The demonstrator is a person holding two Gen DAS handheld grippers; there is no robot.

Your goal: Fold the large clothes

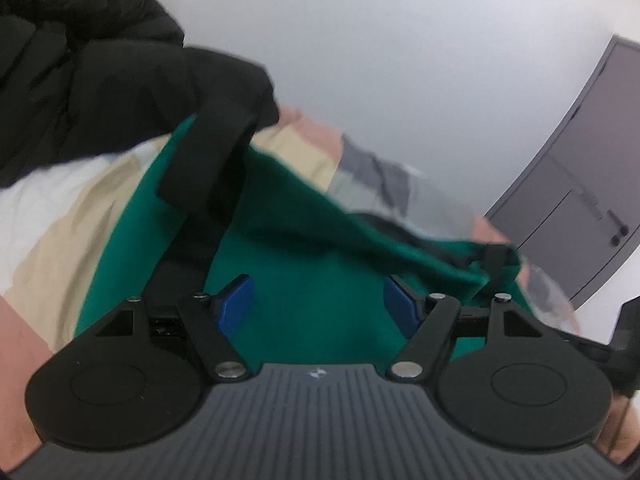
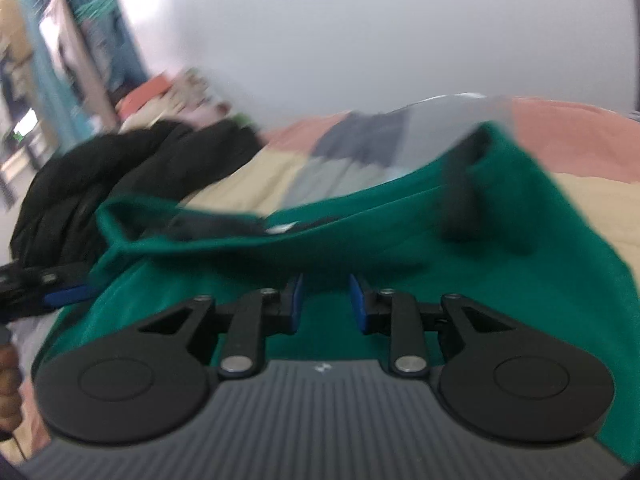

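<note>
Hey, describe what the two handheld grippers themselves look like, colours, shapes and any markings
Both match. The left gripper and right gripper each have a dark grey ribbed body with a small white logo, two round black discs, black linkage arms with silver pins, and blue pads on the fingers. A bare hand grips the left gripper's handle.

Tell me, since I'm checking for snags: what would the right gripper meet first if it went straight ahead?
Probably the green garment: the right gripper, open, points at its raised fold. The frame is blurred, so depth is uncertain.
</note>
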